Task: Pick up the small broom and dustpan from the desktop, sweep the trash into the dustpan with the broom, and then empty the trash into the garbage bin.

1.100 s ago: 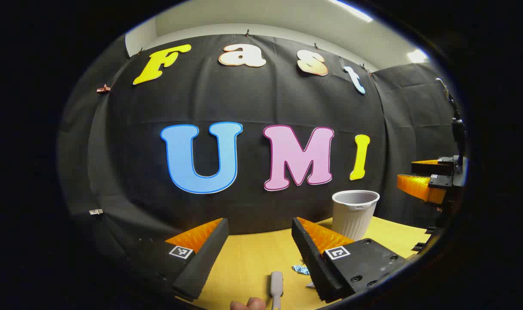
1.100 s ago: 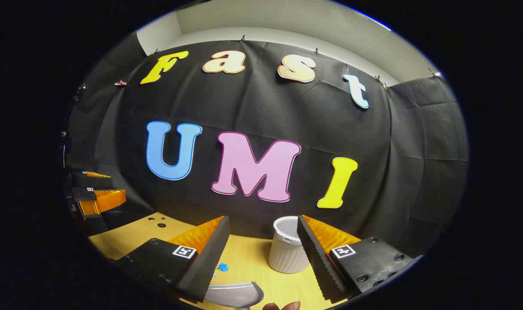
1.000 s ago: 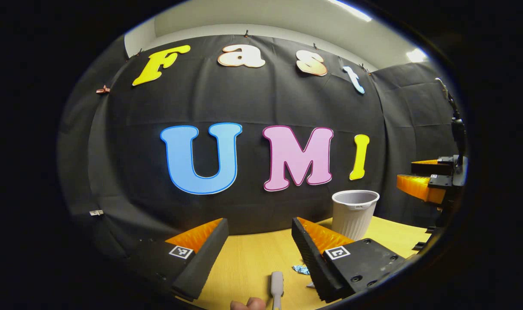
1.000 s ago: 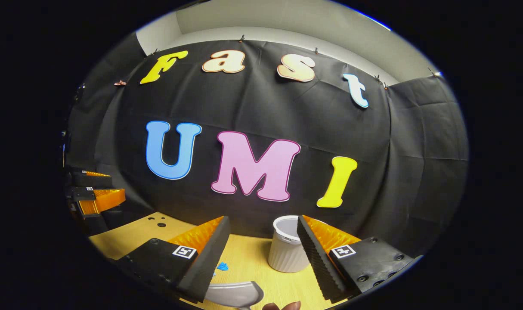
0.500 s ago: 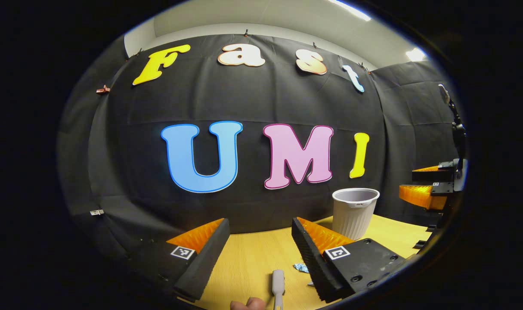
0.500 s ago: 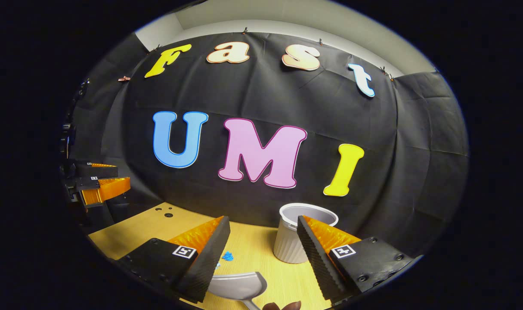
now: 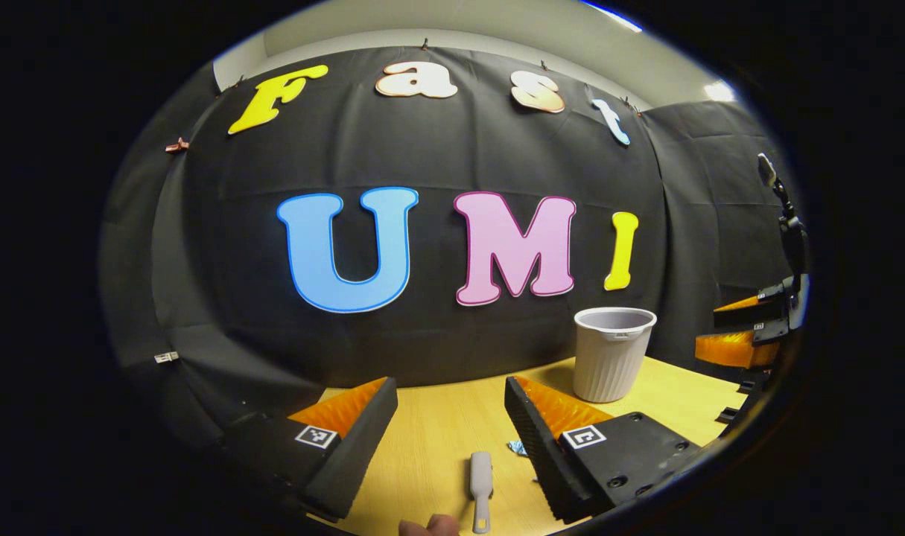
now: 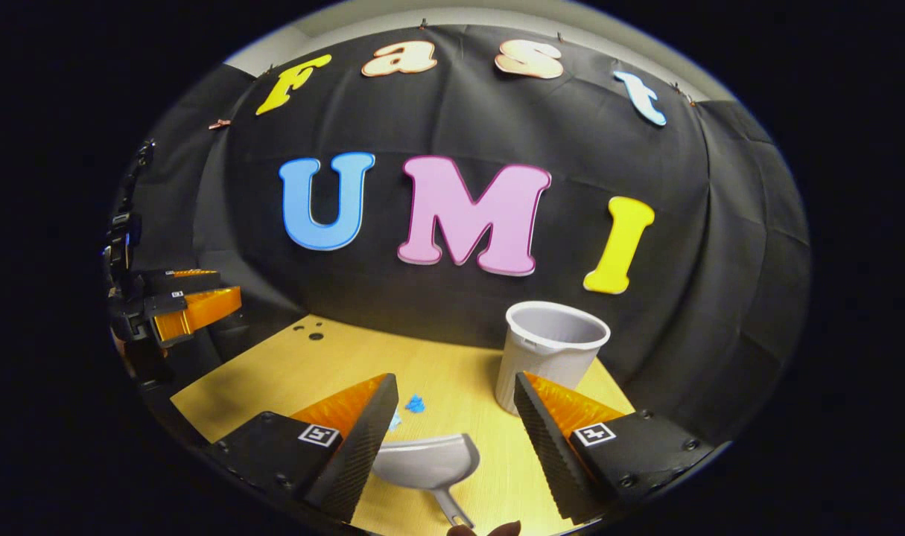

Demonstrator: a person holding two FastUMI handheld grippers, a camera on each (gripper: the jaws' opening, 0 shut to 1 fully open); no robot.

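Our left gripper [image 7: 450, 402] hangs open above the small broom [image 7: 481, 481] lying on the counter [image 7: 437, 432]; our right gripper [image 8: 456, 398] gapes over the dustpan [image 8: 427, 463]. Both look light, stiff plastic, so we judge the slim handles the best hold.

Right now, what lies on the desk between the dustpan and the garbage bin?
In the right gripper view, only bare desktop lies between the dustpan and the garbage bin; the blue scraps sit off to the side.

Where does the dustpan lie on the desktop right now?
In the right gripper view, the dustpan lies flat on the desktop between that gripper's open fingers, blue trash just beyond it and the garbage bin to its right.
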